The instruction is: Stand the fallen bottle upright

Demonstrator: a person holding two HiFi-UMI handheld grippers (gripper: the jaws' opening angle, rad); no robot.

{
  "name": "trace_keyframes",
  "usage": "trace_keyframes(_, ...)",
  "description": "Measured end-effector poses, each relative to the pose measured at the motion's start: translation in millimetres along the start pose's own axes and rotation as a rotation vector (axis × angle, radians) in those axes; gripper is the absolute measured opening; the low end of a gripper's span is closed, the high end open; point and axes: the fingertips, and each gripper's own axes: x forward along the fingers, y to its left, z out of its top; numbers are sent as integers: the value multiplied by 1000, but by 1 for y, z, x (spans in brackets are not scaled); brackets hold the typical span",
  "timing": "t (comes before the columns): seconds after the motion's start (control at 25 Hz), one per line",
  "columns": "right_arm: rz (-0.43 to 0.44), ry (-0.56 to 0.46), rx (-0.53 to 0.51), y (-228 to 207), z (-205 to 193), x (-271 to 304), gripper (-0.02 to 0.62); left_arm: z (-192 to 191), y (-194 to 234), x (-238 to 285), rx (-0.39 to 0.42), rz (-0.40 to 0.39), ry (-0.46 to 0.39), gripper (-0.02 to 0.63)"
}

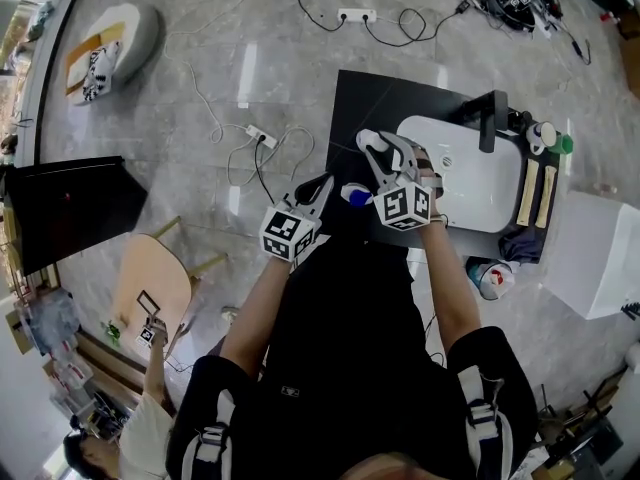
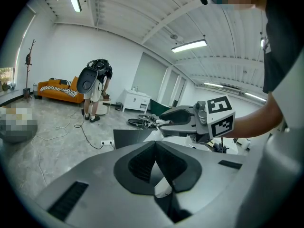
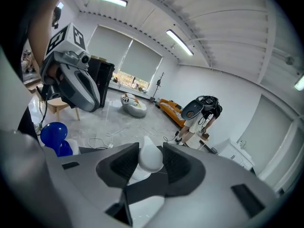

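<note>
My right gripper [image 3: 151,148] is shut on a white bottle [image 3: 152,164], whose rounded top stands up between the two pads. In the head view the right gripper [image 1: 382,146] hangs over the black table [image 1: 360,98], just left of the white sink [image 1: 470,183]. A bottle with a blue cap [image 1: 354,195] lies between the two grippers and shows at the left of the right gripper view as a blue ball [image 3: 53,133]. The left gripper [image 1: 320,185] is shut and empty, its pads [image 2: 142,165] pressed together. It faces the right gripper [image 2: 183,122].
Small bottles [image 1: 547,135] stand at the sink's far right end and a can [image 1: 490,278] near the table's front corner. A white box [image 1: 600,253] is on the right. Cables and a power strip [image 1: 262,138] lie on the floor, with a wooden chair [image 1: 150,288] and another person [image 1: 140,438] at left.
</note>
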Motion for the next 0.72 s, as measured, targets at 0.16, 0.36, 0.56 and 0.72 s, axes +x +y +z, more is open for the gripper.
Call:
trace_keyframes(0.16,-4,-25,10,-1,3,6,215,0,1,0,-1,-3,0,14)
trace_keyframes(0.36,28,-64,35,4,14,11,218,1,6,-2,-5,0,-4,14)
trace_keyframes(0.56,24,-73,62,1,15,12,219,2,10,-2,-4,1,-4,14)
trace_keyframes(0.72,20,-67,65,-2,12,9,219,3,10,0,-1,-3,-3,14)
